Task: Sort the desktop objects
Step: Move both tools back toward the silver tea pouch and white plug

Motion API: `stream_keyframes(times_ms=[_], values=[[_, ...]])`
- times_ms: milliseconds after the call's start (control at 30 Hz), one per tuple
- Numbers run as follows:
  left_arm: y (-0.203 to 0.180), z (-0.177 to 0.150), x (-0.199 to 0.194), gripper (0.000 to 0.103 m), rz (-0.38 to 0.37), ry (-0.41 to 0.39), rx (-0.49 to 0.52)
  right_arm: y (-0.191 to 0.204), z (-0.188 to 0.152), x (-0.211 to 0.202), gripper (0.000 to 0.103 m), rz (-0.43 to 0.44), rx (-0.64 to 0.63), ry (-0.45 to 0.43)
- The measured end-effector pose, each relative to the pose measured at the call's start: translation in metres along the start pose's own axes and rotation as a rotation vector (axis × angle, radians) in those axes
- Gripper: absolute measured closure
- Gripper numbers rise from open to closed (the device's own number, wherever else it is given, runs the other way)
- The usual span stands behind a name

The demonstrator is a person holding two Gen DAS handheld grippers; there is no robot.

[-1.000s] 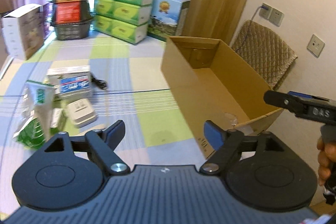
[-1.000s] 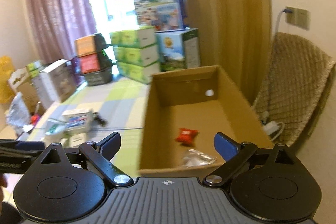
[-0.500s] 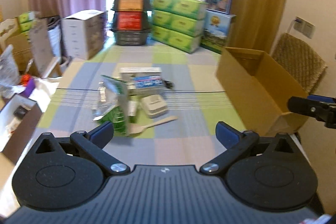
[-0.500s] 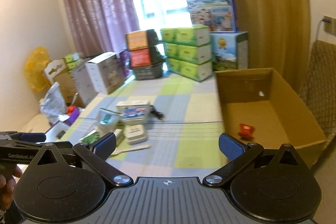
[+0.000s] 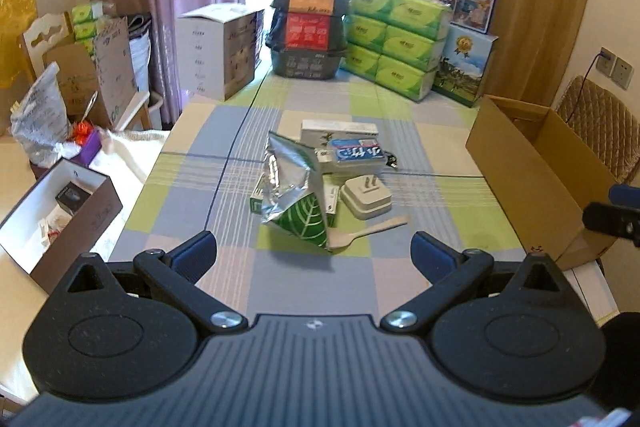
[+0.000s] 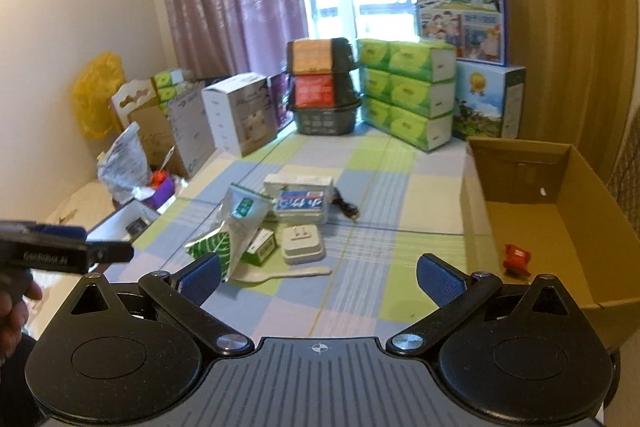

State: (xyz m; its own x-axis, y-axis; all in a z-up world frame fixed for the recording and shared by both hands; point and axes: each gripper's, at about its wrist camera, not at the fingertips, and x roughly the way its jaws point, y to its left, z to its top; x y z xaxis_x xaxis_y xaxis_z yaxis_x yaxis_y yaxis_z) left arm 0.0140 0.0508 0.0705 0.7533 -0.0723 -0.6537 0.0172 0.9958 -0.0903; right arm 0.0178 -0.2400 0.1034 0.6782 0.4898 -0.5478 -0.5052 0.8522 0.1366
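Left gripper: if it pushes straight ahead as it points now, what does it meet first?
Probably the foil snack bag standing at the near edge of the pile; the left gripper is open and empty. Depth is uncertain.

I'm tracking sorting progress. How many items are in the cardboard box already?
1: a red packet on the floor of the box, near its front. The front wall may hide more.

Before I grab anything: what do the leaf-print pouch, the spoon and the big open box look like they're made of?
Pouch: foil laminate, likely; shiny, crinkled silver inside. Spoon: matte pale tan, perhaps wood or bioplastic; cannot tell. Box: plain brown cardboard, dull, with folded flaps.
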Motion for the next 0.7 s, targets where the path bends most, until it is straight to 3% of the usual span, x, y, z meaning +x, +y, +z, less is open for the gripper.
stream_keyframes(times_ms=[333,700], values=[[0.020,0.025,0.051,0.002,-0.023,0.107,0.052,-0.003,0.007,0.069,0.002,0.035,-0.083,0.143],[0.025,0.057,0.148,0.002,-0.050,0.257,0.108,-0.022,0.015,0.169,0.002,0.054,-0.160,0.316]])
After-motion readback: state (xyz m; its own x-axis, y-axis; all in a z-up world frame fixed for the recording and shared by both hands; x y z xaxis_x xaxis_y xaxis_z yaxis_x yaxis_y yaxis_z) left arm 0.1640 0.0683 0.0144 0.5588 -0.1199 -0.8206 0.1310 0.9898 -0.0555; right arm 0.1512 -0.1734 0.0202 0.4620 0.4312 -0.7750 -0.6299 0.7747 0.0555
